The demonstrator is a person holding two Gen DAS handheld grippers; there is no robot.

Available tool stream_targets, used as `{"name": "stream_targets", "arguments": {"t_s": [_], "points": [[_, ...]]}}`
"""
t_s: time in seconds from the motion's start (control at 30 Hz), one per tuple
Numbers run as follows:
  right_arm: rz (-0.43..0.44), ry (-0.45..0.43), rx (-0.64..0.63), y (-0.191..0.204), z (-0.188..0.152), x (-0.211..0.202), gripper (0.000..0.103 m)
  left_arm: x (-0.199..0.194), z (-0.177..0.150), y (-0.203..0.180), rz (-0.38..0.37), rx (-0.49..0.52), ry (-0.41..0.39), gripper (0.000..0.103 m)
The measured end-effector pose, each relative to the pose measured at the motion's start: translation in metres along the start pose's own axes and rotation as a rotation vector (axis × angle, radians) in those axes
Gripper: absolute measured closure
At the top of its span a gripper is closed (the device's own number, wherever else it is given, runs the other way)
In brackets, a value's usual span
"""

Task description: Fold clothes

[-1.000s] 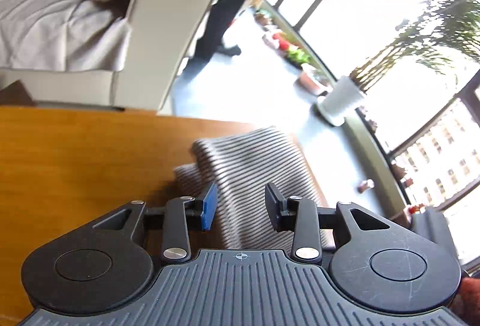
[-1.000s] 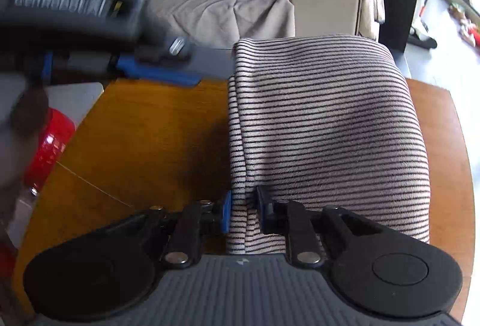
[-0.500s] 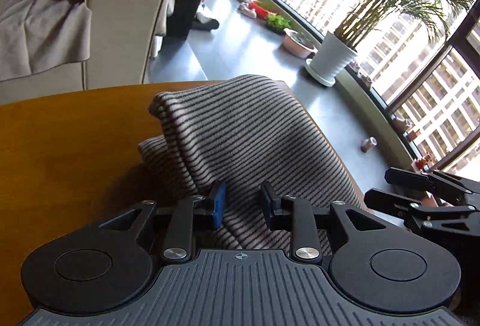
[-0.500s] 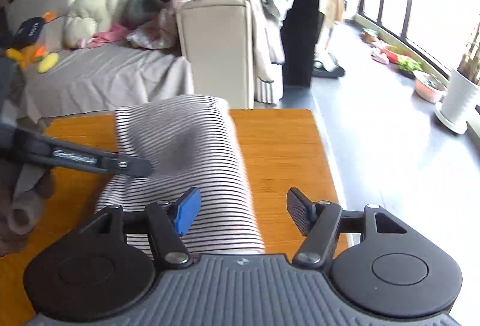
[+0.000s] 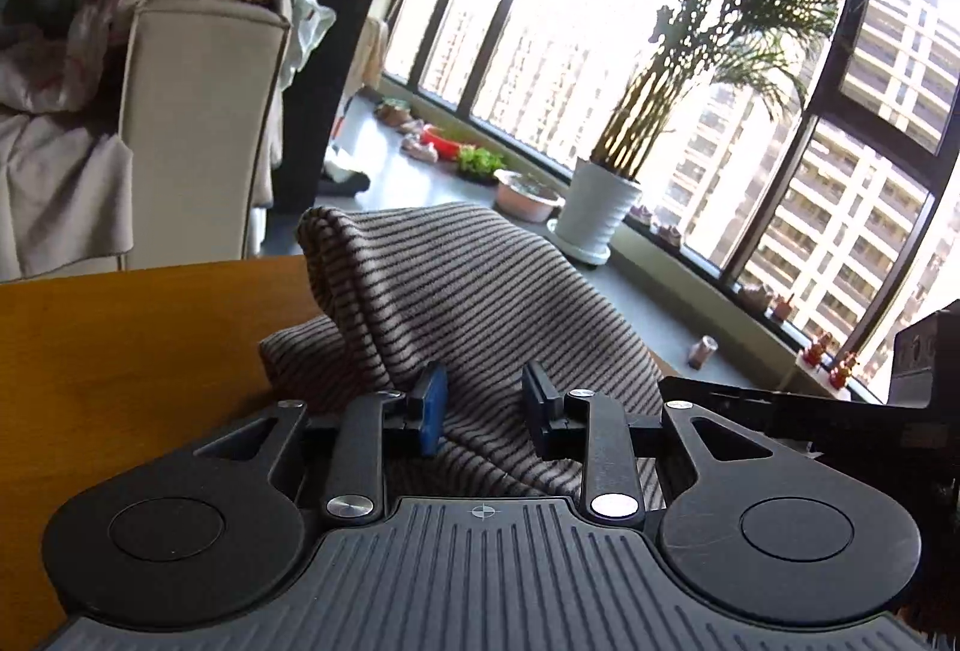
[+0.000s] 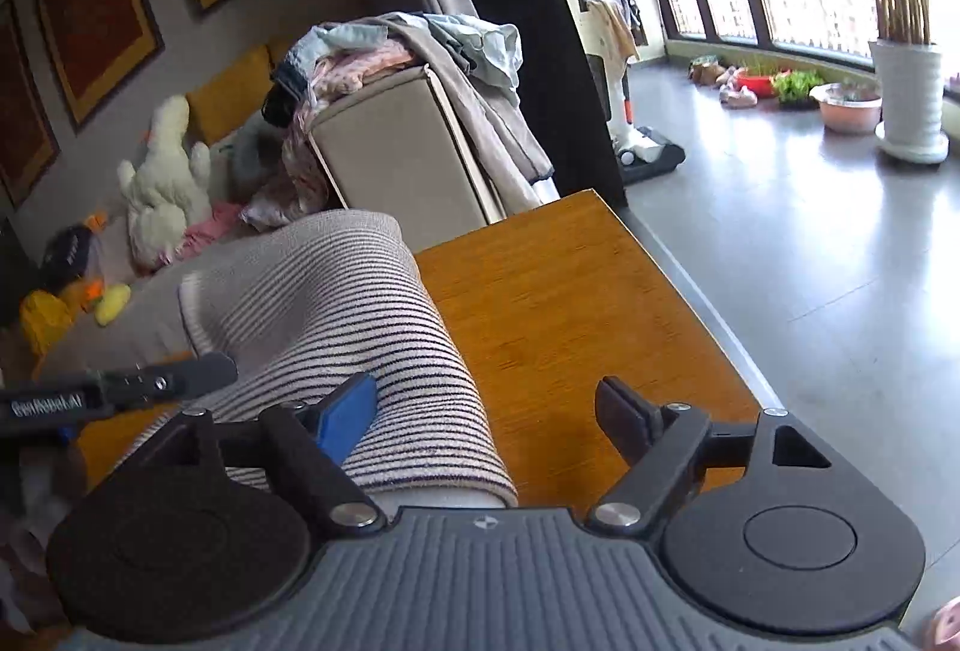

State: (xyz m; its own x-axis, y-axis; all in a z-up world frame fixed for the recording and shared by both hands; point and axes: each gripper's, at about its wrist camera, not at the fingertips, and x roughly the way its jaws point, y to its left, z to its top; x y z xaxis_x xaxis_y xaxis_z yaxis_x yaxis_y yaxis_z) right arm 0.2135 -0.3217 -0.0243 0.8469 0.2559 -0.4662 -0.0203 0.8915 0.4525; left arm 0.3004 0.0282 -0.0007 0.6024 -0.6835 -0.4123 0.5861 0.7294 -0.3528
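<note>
Our striped cloth (image 5: pixel 480 291) lies folded in a thick bundle on the wooden table (image 5: pixel 120 351). In the right wrist view the cloth (image 6: pixel 360 327) sits on the left part of the table (image 6: pixel 570 303), and bare wood shows to its right.

Our left gripper (image 5: pixel 480 402) is partly open, with a small gap between its fingers. Cloth fills the space between them, but they do not look pressed shut on it, so we think it holds nothing tight. Our right gripper (image 6: pixel 486 411) is wide open. Its blue finger (image 6: pixel 348 411) rests over the near edge of the cloth, and its other finger hangs over bare wood. It holds nothing.

The bundle runs long, away from our right gripper, from the near edge toward the sofa (image 6: pixel 390 141) behind. From our left gripper it lies just in front and rises up like a little hill. Both tools are close to it, one at each side, and the left sits more squarely over it.

The cloth already looks folded. It could be getting one more fold, or it could be done and we are letting go. We cannot tell which.
</note>
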Motion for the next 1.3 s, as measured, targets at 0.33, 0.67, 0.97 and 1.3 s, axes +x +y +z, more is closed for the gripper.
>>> {"name": "stream_targets", "arguments": {"t_s": [0.33, 0.67, 0.97, 1.3], "points": [[0.215, 0.118, -0.045, 0.011, -0.007, 0.011, 0.023, -0.014, -0.015, -0.012, -0.014, 0.019, -0.114, 0.051], [0.088, 0.038, -0.109, 0.034, -0.015, -0.001, 0.019, -0.041, -0.033, -0.018, 0.124, -0.138, -0.223, 0.013], [0.002, -0.012, -0.068, 0.035, -0.022, -0.011, 0.017, -0.081, -0.052, -0.021, 0.277, -0.265, -0.313, 0.008], [0.005, -0.073, -0.053, 0.038, -0.04, -0.042, 0.016, -0.089, -0.059, -0.023, 0.333, -0.304, -0.28, 0.006]]}}
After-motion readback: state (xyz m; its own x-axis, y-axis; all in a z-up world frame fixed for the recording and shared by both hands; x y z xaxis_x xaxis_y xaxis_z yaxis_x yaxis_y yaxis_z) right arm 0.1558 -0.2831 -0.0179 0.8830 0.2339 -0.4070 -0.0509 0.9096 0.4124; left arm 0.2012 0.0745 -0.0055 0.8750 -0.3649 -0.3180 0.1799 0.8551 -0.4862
